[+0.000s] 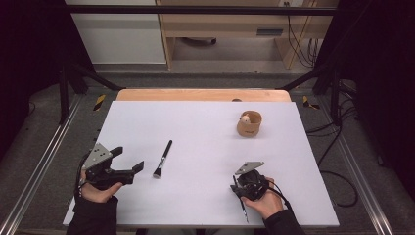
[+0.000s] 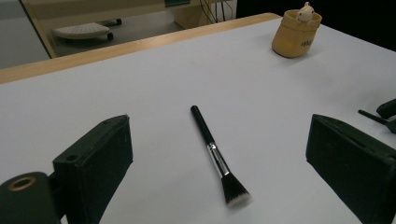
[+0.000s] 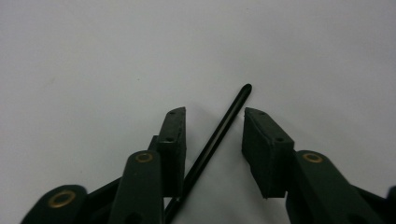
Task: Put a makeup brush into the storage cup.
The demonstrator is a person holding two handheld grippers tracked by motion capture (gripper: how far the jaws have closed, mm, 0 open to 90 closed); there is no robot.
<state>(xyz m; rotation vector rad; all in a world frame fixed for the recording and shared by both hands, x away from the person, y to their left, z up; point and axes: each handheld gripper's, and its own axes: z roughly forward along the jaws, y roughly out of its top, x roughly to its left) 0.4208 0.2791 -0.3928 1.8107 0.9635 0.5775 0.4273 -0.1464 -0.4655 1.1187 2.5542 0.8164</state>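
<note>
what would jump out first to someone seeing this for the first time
Probably the black-handled makeup brush with a silver ferrule, lying alone on the white table just right of the open left hand-held gripper. Next, the right hand-held gripper near the front edge, its jaws straddling a thin black stick without pressing on it. At the far right stands a tan round cup holding a small pale figure.

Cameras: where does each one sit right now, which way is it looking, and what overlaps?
High view: above the near edge, looking forward and down on the table; both hands and tongs show.
Left gripper view: on the left tongs, facing the makeup brush and the cup.
Right gripper view: on the right tongs, looking down on a thin black stick.
Shared: brush and cup appear in the high and left views.
</note>
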